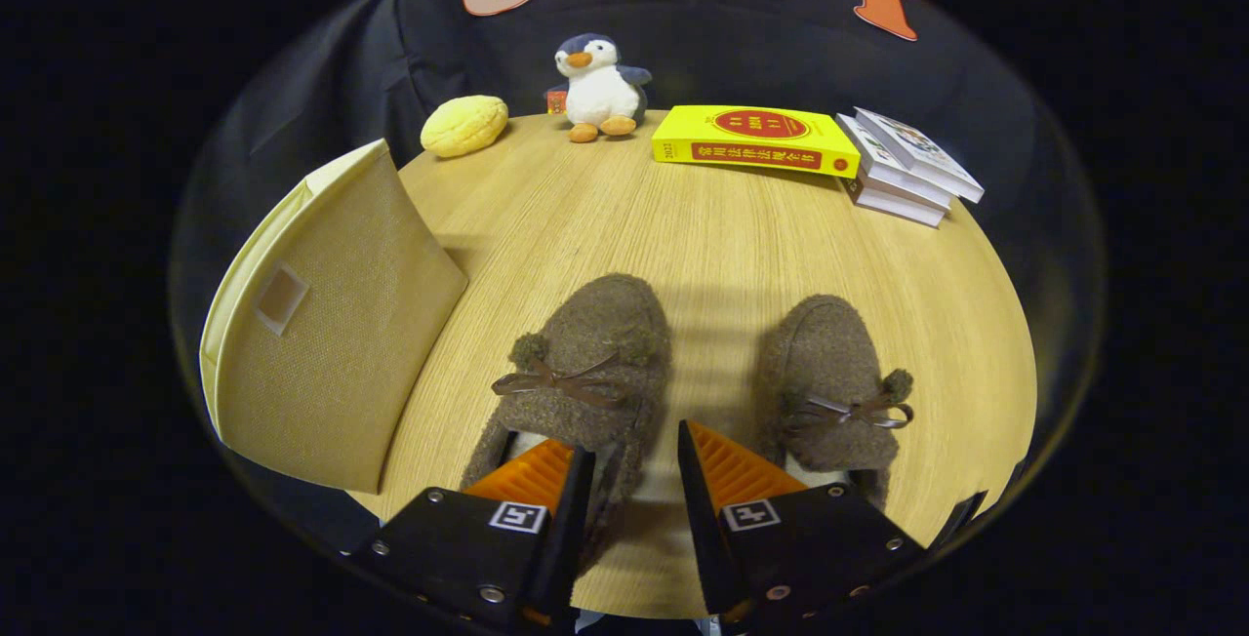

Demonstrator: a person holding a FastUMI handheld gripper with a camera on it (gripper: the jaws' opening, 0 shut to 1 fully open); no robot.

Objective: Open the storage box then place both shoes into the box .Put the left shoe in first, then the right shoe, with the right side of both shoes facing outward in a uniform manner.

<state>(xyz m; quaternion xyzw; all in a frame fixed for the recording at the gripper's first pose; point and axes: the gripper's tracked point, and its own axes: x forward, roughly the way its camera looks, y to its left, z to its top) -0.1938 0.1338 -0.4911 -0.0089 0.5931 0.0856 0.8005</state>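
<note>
— Brown and fuzzy, are they? How many shoes?

— Two. The gripper has its fingers apart; the left finger sits over the heel opening of the left shoe, whose inner side wall lies between the fingers. I cannot tell whether either finger presses on it. The right shoe lies just beside the right finger. Each has a bow and pompoms.

— And the storage box?

— One beige fabric storage box stands left of the shoes on the wooden table.

— Farther back?

— One yellow book, its spine writing too small to read, a stack of three pale books, one toy penguin, one yellow bun-shaped thing.
</note>
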